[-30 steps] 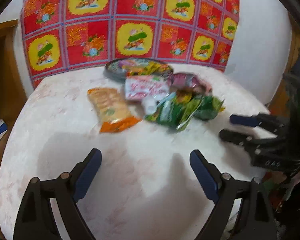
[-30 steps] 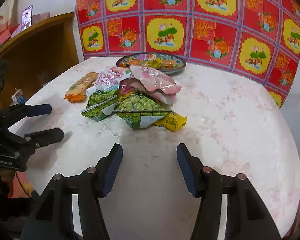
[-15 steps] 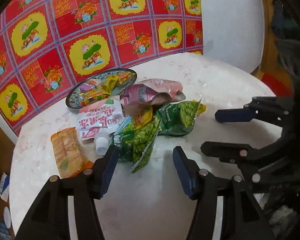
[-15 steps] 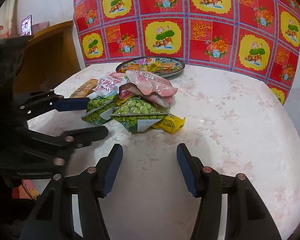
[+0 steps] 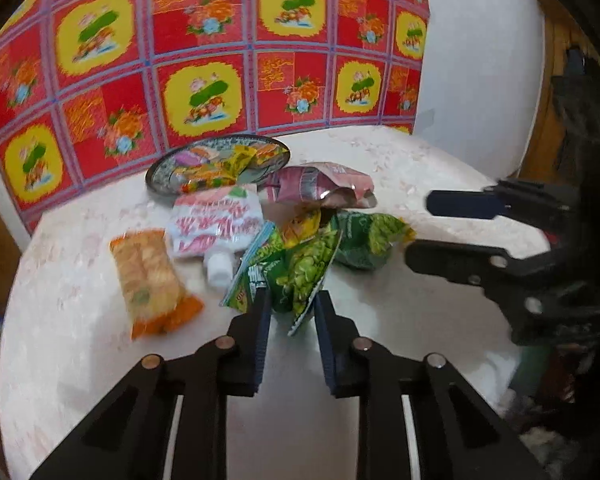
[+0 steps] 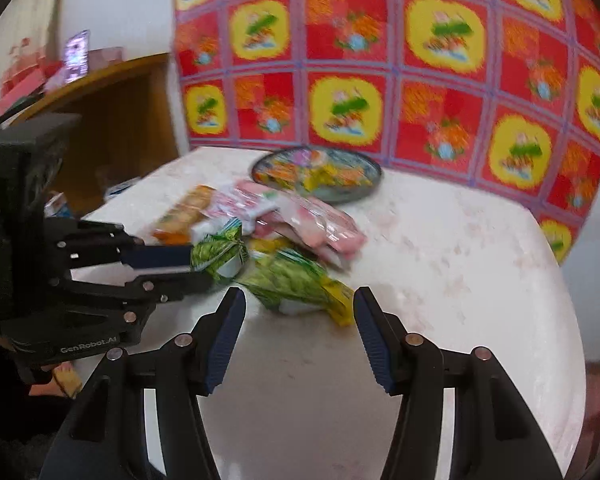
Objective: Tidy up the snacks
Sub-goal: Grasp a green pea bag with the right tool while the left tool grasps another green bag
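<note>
Snacks lay heaped on the pale round table. Farthest left was an orange cracker pack, flat and apart from both tools. Beside it sat a white-and-pink pouch, with a patterned plate of sweets behind it against the red-and-yellow cloth. At the middle, the left gripper had its fingers drawn in close on the near edge of a green pea packet, the packet pinched between the blue pads. Another green packet lay just ahead of the right gripper, whose fingers stood wide apart, holding nothing, the packet's yellow end near the right pad. A pink foil bag rested behind the green packets.
</note>
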Tool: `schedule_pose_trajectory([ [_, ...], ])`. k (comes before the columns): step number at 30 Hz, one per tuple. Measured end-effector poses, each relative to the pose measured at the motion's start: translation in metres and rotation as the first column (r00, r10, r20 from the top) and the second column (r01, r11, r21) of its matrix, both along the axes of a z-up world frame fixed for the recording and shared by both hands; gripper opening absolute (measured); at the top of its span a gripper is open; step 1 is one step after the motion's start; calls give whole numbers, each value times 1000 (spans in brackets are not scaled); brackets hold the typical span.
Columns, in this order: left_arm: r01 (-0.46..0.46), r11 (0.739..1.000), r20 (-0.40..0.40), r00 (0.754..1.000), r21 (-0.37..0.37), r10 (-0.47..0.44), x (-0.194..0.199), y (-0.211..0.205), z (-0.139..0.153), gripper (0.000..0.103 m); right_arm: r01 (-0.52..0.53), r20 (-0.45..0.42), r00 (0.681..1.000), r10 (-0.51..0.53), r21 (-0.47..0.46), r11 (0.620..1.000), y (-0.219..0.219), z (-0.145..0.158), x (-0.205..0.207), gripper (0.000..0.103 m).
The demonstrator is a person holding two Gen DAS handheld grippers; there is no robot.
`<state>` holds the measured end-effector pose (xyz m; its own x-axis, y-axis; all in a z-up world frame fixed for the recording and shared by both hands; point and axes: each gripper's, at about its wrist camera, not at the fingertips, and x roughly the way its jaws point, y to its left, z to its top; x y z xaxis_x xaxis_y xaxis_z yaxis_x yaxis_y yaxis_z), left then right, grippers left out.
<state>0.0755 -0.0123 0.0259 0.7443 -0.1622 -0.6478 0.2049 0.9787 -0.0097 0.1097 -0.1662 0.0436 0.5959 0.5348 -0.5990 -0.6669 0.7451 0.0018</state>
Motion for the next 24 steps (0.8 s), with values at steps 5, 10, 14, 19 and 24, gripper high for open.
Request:
schedule_pose_trajectory([
  [5,1,1000,23,1000,-15,0,-33,10,2,30,-41,19,999,43,-65,997,21,-4,1,58],
  [10,-7,1000,103,995,-29,10,-54,18,10,68,-12,52,998,19,-141,990,39,-15,9,53],
  [14,6,999,116,993,-39,-1,-39,17,14,77,-9,36,999,14,-139,990,39,-16,12,38],
  [19,37,999,28,999,9,-37,-2,10,-3,78,-52,-5,999,52,-100,994,24,-17,-5,37],
  [24,53,999,0,999,-15,-53,1,13,-7,76,-114,-40,993,111,-68,991,15,-24,-11,38],
])
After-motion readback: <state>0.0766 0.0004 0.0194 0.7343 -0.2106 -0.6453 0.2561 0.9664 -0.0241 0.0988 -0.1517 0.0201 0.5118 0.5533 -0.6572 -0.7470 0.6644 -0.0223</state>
